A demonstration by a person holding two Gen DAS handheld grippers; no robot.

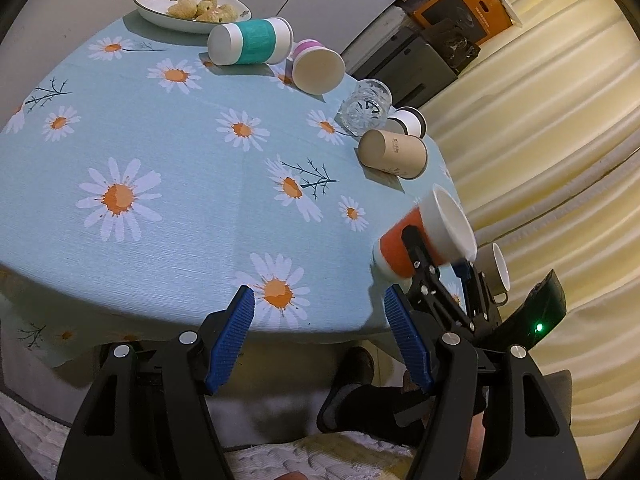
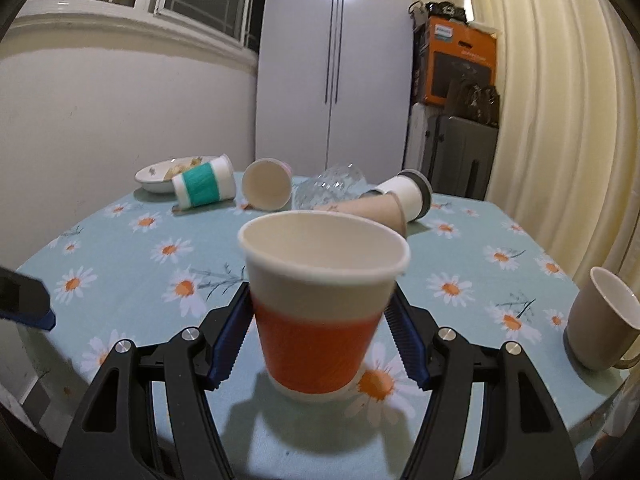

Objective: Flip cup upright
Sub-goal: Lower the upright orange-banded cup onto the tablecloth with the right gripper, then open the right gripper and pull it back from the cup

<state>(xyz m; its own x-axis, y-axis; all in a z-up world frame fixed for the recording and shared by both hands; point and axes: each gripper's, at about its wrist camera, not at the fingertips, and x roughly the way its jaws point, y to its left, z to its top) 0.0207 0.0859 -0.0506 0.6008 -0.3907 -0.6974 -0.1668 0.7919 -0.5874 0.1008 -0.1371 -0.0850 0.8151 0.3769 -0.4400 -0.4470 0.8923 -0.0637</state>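
Observation:
An orange-and-white paper cup [image 2: 320, 304] is between the fingers of my right gripper [image 2: 320, 316], mouth up, its base just above or on the daisy tablecloth [image 2: 120, 264]. The blue pads press its sides. In the left wrist view the same cup [image 1: 424, 240] appears at the table's right edge, held by the right gripper [image 1: 440, 256]. My left gripper [image 1: 320, 320] is open and empty at the table's near edge. Several other cups lie on their sides at the far end: a teal-banded one [image 2: 204, 186], a pink-rimmed one [image 2: 267, 189], a brown one [image 2: 372, 210].
A clear glass [image 2: 328, 190] lies on its side among the cups. A white cup with a dark rim [image 2: 412, 194] lies behind the brown one. A bowl of snacks [image 2: 160, 178] stands far left. A beige mug [image 2: 600, 320] stands upright at the right edge.

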